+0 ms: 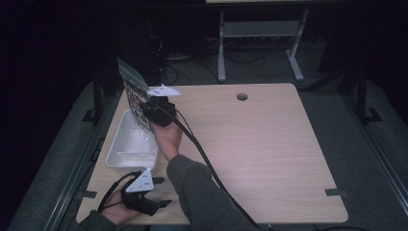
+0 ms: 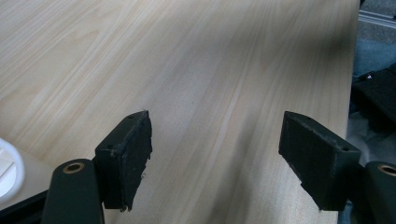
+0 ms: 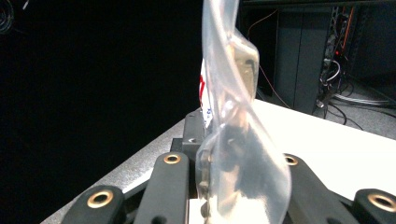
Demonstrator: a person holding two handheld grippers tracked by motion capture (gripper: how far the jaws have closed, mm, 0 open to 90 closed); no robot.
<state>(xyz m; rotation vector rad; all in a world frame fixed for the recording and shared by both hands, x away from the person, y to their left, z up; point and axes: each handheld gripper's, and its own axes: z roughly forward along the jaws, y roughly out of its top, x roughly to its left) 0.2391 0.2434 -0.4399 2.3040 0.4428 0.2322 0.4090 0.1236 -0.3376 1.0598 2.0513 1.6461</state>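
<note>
My right gripper (image 1: 146, 109) is shut on a clear plastic bag (image 1: 132, 86) with red and white printed contents. It holds the bag upright over the far end of a white tray (image 1: 118, 155). In the right gripper view the crumpled bag (image 3: 233, 135) rises from between the closed jaws of the right gripper (image 3: 229, 161). My left gripper (image 1: 162, 191) rests near the table's front left edge, just in front of the tray. Its jaws stand wide apart with nothing between them. In the left gripper view the left gripper (image 2: 219, 158) has only bare wood ahead of its black pads (image 2: 128, 156).
The light wooden table (image 1: 260, 154) has a round cable hole (image 1: 242, 96) near its far edge. A black cable (image 1: 202, 154) trails from the right gripper along the person's sleeve. Dark floor, desk legs and cables lie beyond the table. The tray's rim (image 2: 7, 168) sits beside the left jaw.
</note>
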